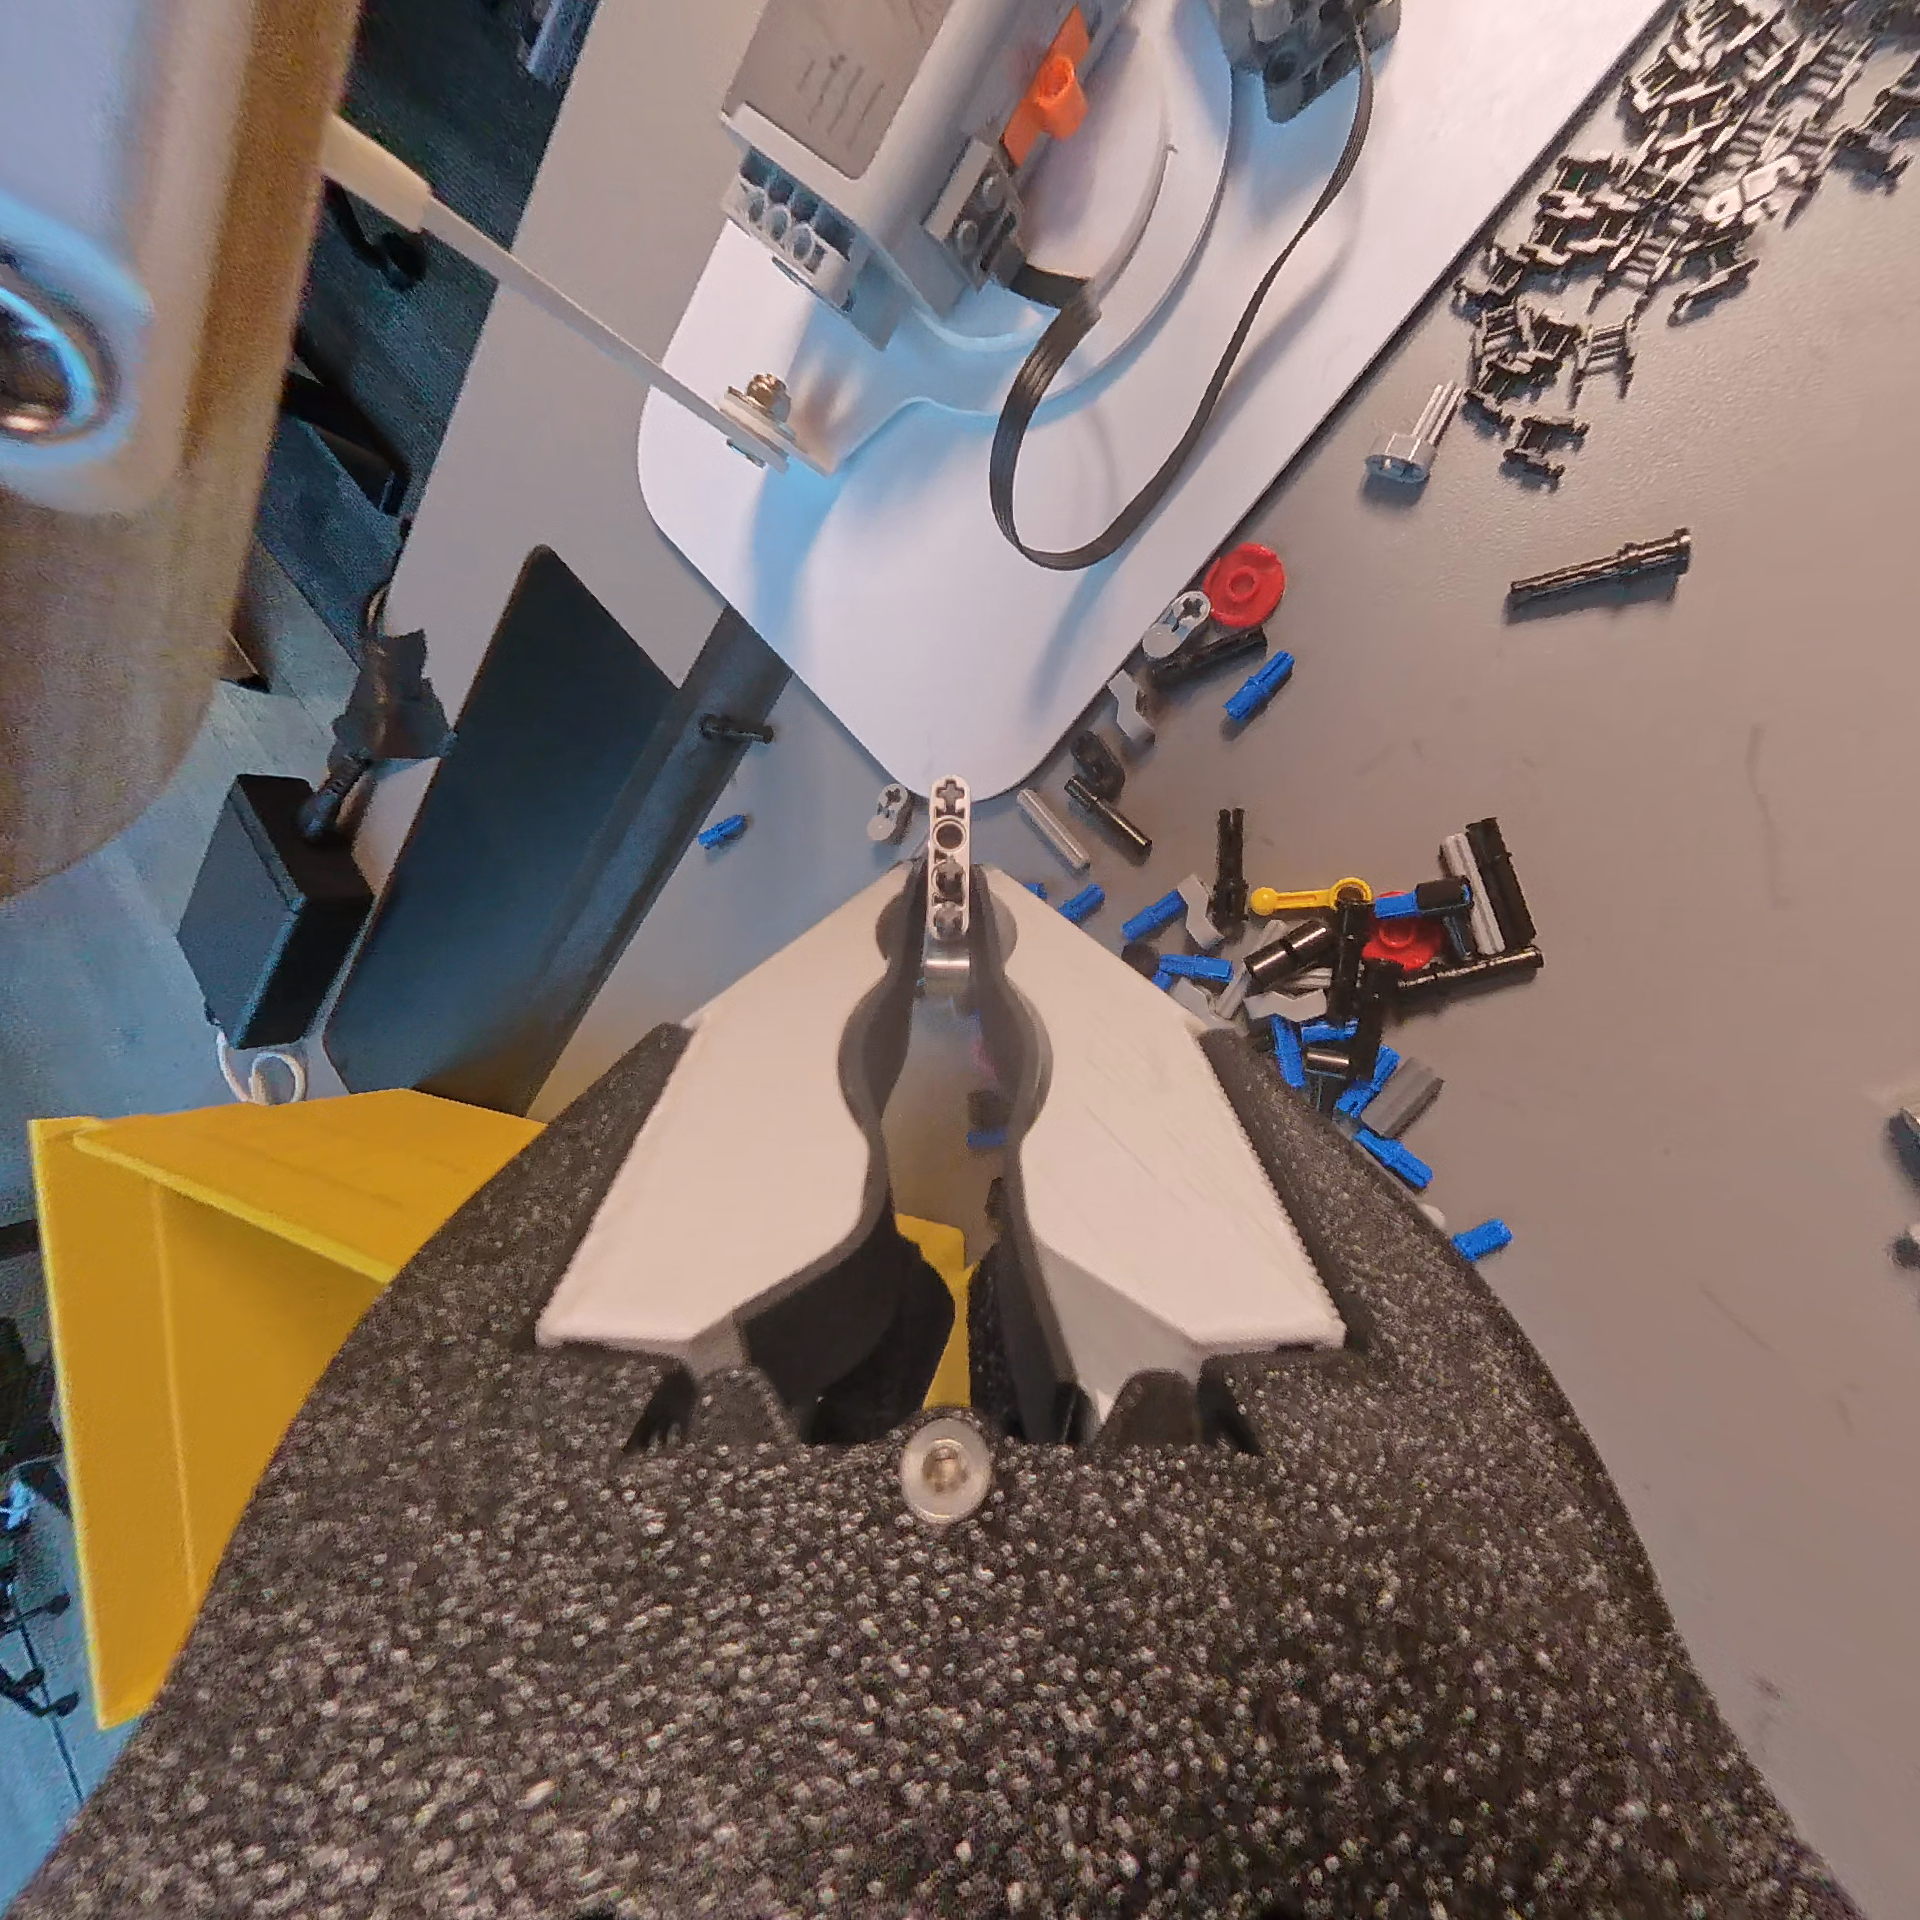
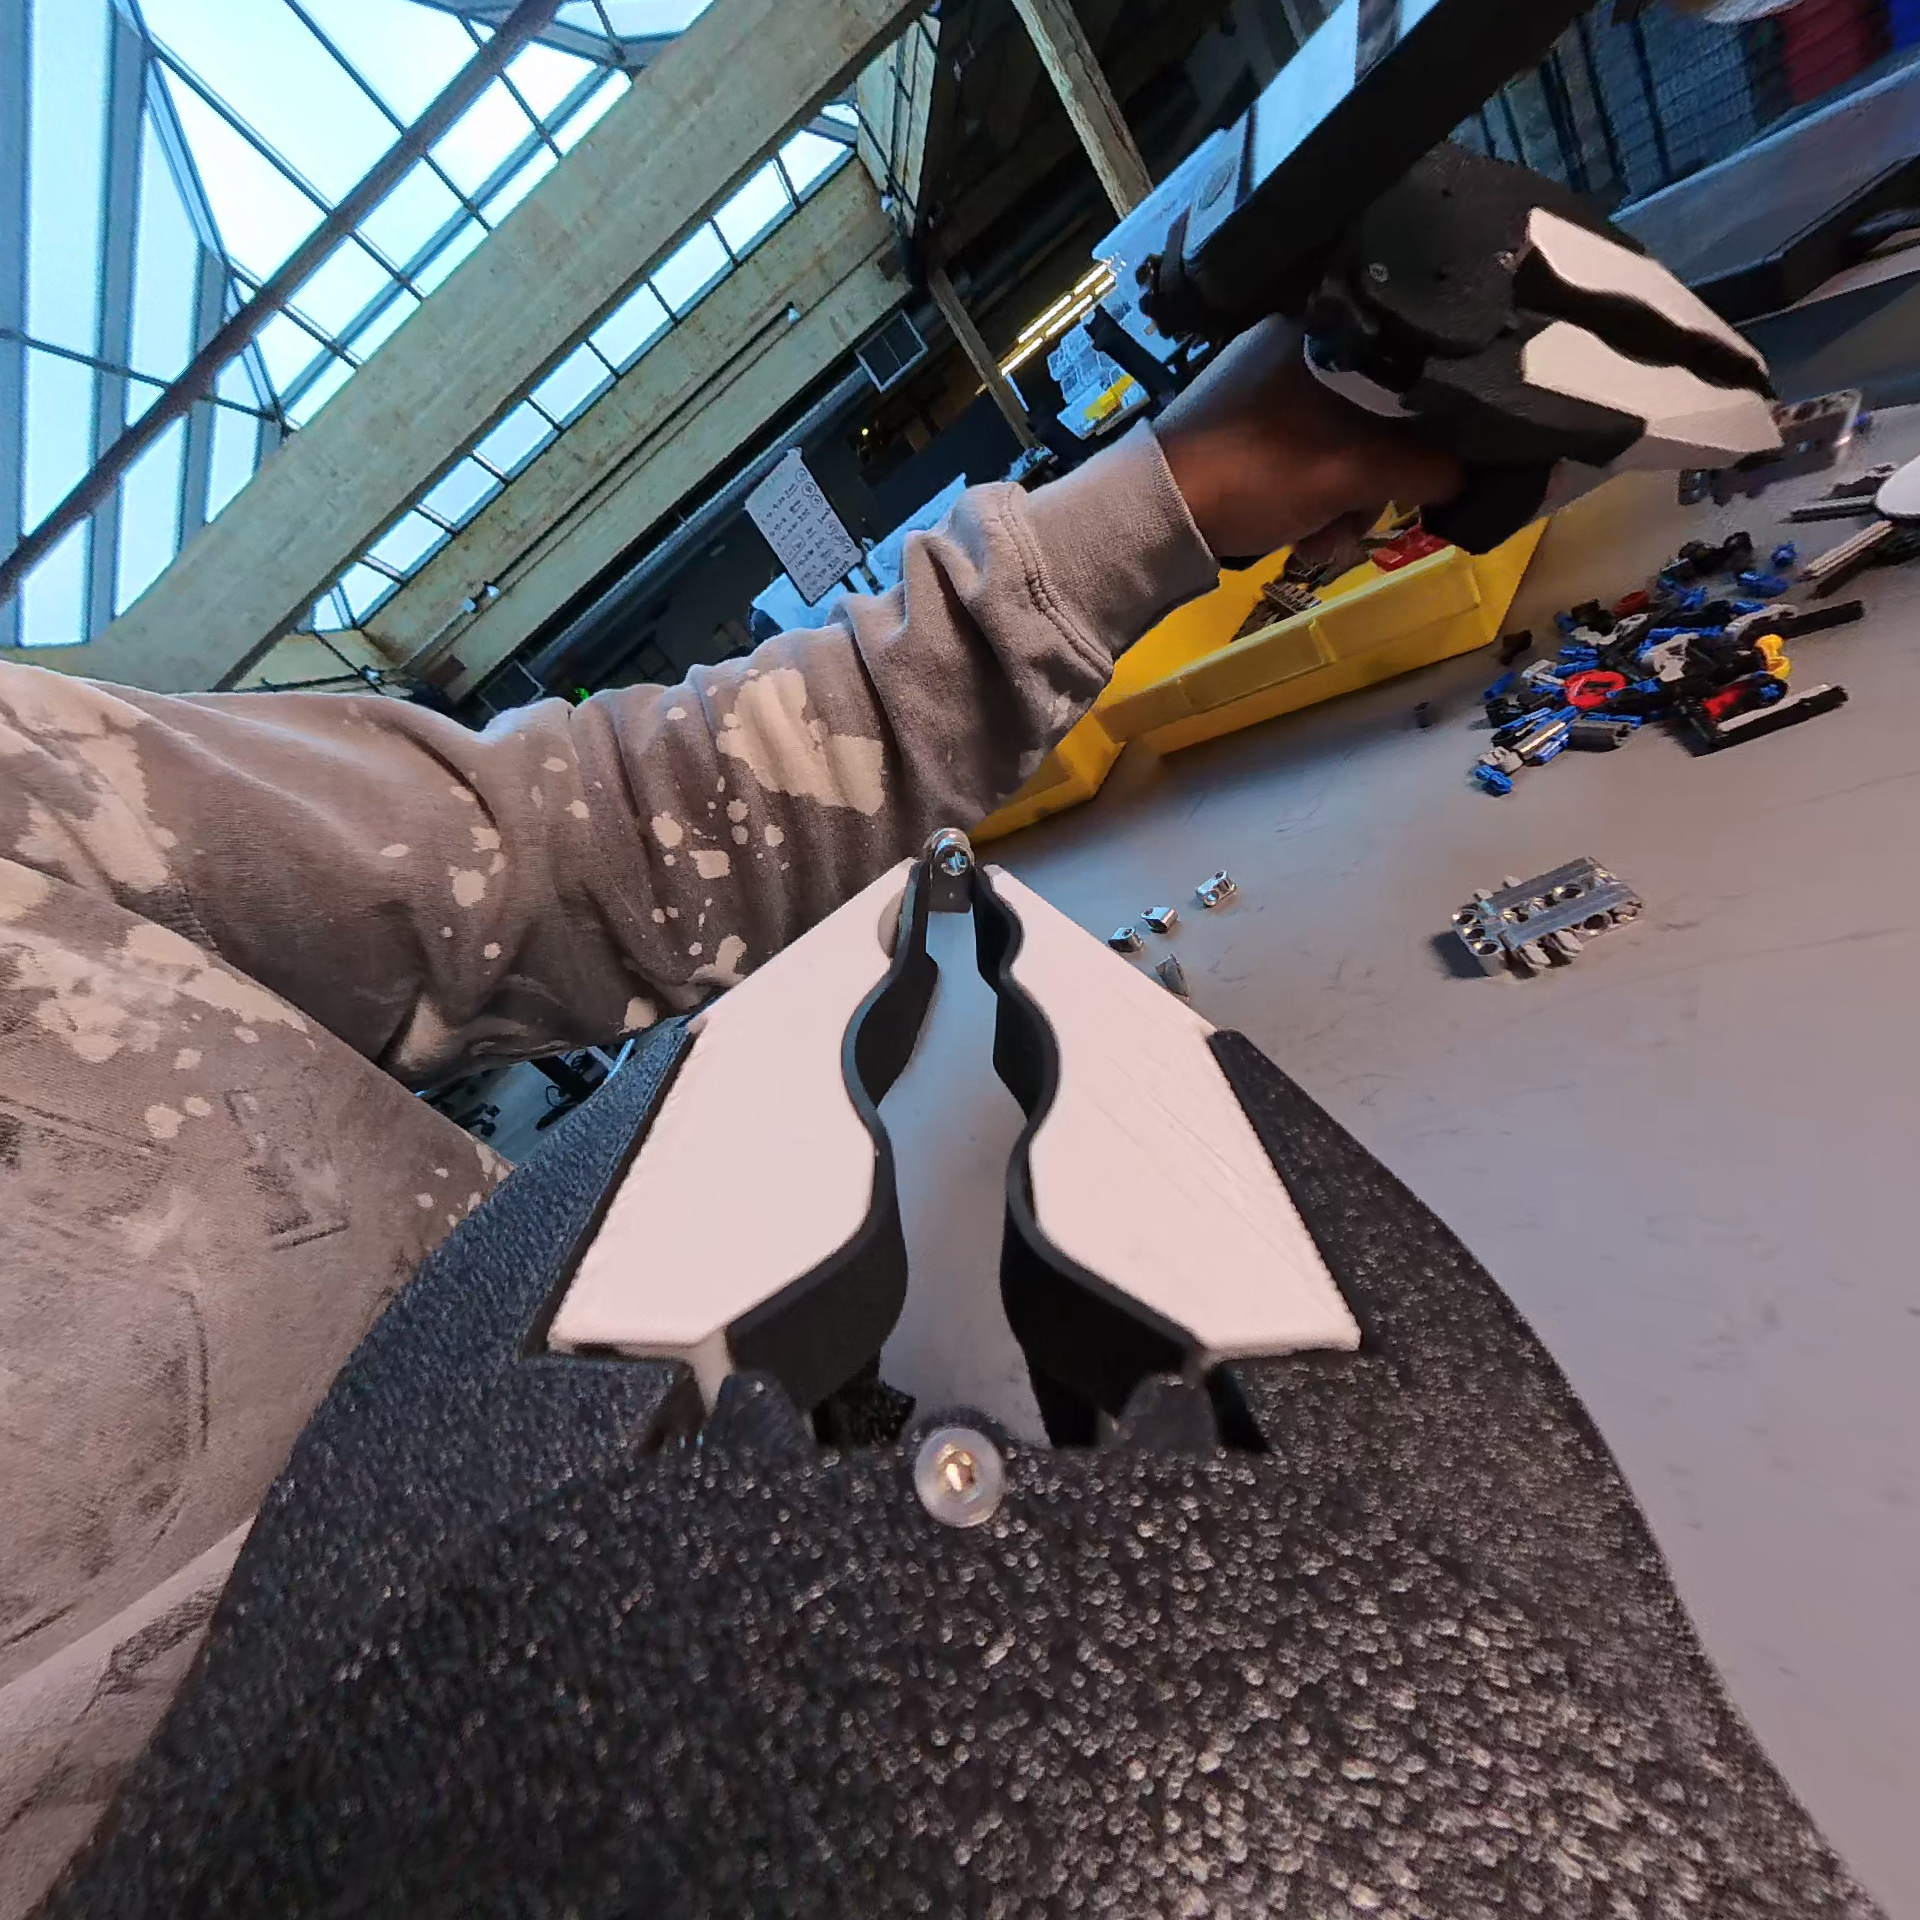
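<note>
- While it hovered over the grey tabletop (image 1: pixel 1558 1455), the left gripper (image 1: pixel 951 885) had its white jaws pinched together on a thin light-grey plastic beam with a row of holes (image 1: pixel 950 821); the beam stuck out past the fingertips, its free end over the corner of a white rounded board (image 1: pixel 883 644).
- The right wrist view showed that same left gripper (image 2: pixel 1766 421) farther off, gripped by a hand (image 2: pixel 1299 468) in a grey bleach-spotted sleeve (image 2: pixel 727 790), with the beam (image 2: pixel 1818 421) projecting from its tip above the table.
- The right gripper (image 2: pixel 948 883) was closed on a small silvery piece (image 2: pixel 948 854) held just at the fingertips; it was too small to tell its exact shape.
- On the white board stood a grey box with an orange switch (image 1: pixel 831 114), and a flat black cable (image 1: pixel 1195 416) looped from it across the board.
- A mixed pile of blue, black and red plastic pieces (image 1: pixel 1330 987) lay just beside the left gripper; a red round disc (image 1: pixel 1244 585) and a long black rod (image 1: pixel 1600 566) lay apart from it, and a scatter of small dark pieces (image 1: pixel 1662 208) spread farther off.
- A yellow plastic bin (image 1: pixel 208 1299) sat beneath the left gripper at the table's edge.
- Near the right gripper lay a grey perforated block (image 2: pixel 1548 914) and a few tiny silvery pieces (image 2: pixel 1164 920).
</note>
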{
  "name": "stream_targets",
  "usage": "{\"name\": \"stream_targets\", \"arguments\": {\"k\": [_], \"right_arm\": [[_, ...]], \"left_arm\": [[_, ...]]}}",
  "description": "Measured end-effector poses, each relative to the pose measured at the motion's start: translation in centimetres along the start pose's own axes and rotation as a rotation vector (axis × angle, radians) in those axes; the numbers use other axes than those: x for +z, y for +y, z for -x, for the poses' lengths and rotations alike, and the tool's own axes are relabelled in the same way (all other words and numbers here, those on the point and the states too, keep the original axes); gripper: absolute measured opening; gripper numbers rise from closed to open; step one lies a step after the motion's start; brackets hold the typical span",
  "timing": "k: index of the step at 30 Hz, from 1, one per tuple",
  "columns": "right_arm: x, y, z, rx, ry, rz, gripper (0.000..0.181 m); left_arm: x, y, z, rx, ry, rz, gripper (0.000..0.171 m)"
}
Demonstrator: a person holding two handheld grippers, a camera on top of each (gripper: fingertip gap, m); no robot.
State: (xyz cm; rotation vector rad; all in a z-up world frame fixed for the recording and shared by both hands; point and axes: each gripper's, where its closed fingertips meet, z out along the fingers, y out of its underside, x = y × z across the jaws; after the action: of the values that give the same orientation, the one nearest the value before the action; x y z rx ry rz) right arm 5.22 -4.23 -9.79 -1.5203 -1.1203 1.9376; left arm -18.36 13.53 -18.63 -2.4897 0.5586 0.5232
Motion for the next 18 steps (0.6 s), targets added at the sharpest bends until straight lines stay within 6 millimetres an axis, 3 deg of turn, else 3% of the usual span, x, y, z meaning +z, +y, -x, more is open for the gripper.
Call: {"name": "stream_targets", "arguments": {"k": [4,7,10,13,15,18], "right_arm": [[-0.1,-0.2,0.1,-0.006,0.0,-0.005,0.007],[-0.2,-0.3,0.0,-0.004,0.003,-0.012,0.007],[-0.1,-0.2,-0.1,-0.006,0.007,-0.009,0.007],[-0.1,0.0,-0.4,-0.014,0.023,-0.004,0.007],[-0.2,-0.2,-0.8,-0.025,0.047,-0.014,0.007],[-0.8,-0.7,-2.0,-0.034,0.105,-0.039,0.007]], "left_arm": [[-3.8,-1.1,-0.3,-0.033,0.01,-0.124,0.006],[-8.1,-2.1,-2.7,-0.16,0.146,-0.299,0.006],[-12.3,-2.3,-6.8,-0.334,0.383,-0.463,0.006],[-15.3,-1.6,-11.9,-0.54,0.67,-0.567,0.006],[-16.1,-0.6,-15.6,-0.666,0.825,-0.568,0.006],[-15.4,1.6,-21.3,-0.731,0.908,-0.468,0.006]]}}
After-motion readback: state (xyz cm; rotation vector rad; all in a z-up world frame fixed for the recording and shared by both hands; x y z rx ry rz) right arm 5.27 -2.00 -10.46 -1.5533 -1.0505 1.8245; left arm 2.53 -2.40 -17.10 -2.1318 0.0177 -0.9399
